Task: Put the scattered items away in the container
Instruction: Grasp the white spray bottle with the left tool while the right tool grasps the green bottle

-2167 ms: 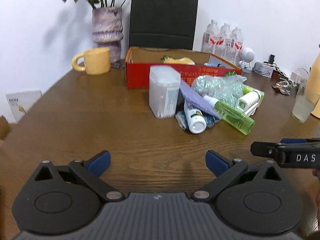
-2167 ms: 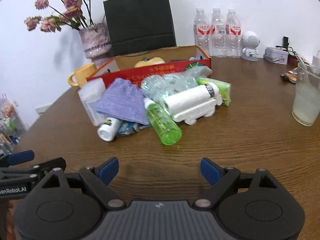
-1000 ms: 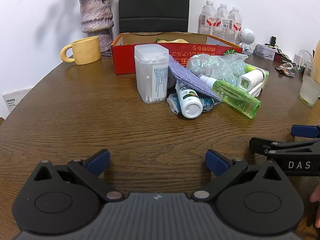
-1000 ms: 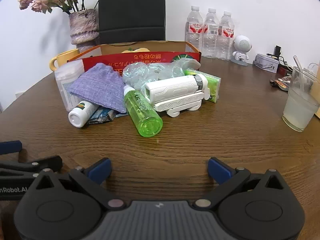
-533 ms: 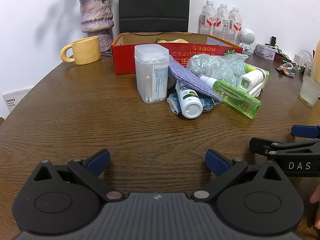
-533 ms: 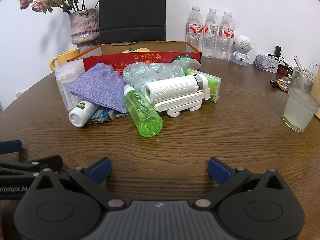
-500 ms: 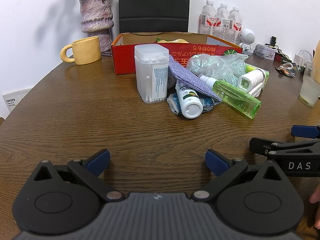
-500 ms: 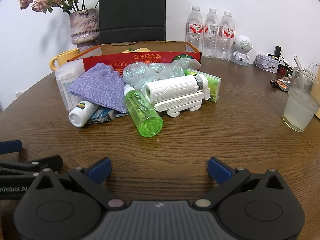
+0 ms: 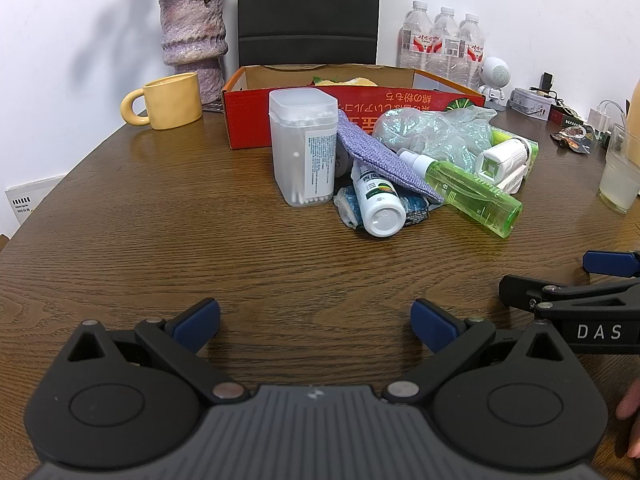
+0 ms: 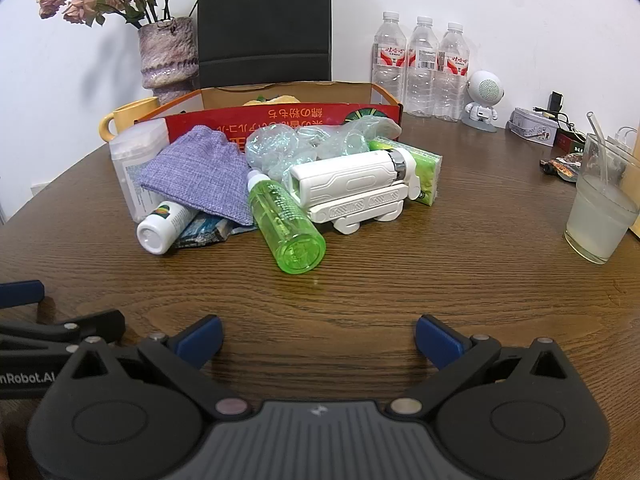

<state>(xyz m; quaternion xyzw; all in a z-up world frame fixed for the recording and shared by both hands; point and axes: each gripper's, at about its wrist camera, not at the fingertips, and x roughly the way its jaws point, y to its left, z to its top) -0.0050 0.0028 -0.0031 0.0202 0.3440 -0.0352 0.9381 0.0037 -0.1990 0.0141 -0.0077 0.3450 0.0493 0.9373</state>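
A pile lies before the red cardboard box (image 9: 248, 120) (image 10: 320, 114): a clear cotton-swab box (image 9: 303, 152), a purple cloth pouch (image 9: 380, 156) (image 10: 200, 174), a white pill bottle (image 9: 378, 200) (image 10: 162, 226), a blue packet (image 9: 414, 204), a green spray bottle (image 9: 468, 194) (image 10: 284, 224), a crumpled plastic bag (image 9: 432, 134), a white toy truck (image 10: 356, 188) and a green tissue pack (image 10: 424, 168). My left gripper (image 9: 315, 322) and right gripper (image 10: 318, 340) are open and empty, low over the table, well short of the pile.
A yellow mug (image 9: 168, 100), a flower vase (image 9: 194, 40) and a black bag (image 10: 264, 20) stand behind the box. Water bottles (image 10: 420, 64), a small white robot figure (image 10: 482, 100) and a glass of cloudy drink (image 10: 600, 216) are on the right.
Since 2.2 s ago both grippers dropped lower and levelled out. In the last second nothing has visibly moved.
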